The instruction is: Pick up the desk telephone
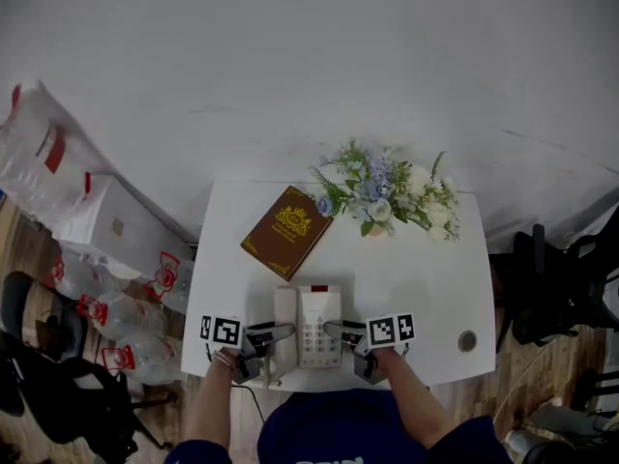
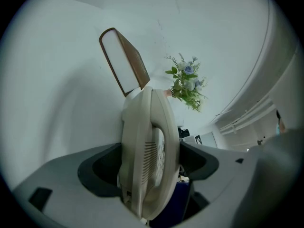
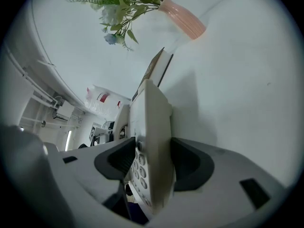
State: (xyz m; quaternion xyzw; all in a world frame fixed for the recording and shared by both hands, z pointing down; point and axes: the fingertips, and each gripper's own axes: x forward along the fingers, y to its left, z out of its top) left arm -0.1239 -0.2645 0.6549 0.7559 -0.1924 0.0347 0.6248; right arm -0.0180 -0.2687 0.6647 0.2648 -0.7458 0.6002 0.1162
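White telephone (image 1: pixel 311 341) within both wide-spread grippers (image 1: pixel 279 335) (image 1: pixel 336 330).

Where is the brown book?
In the head view, the brown book lies on the white table, behind the desk telephone, left of the flowers.

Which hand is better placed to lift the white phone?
Right, probably. The right gripper straddles the keypad side of the white plastic desk telephone; the left gripper straddles its handset, which might lift off alone. Both are open.
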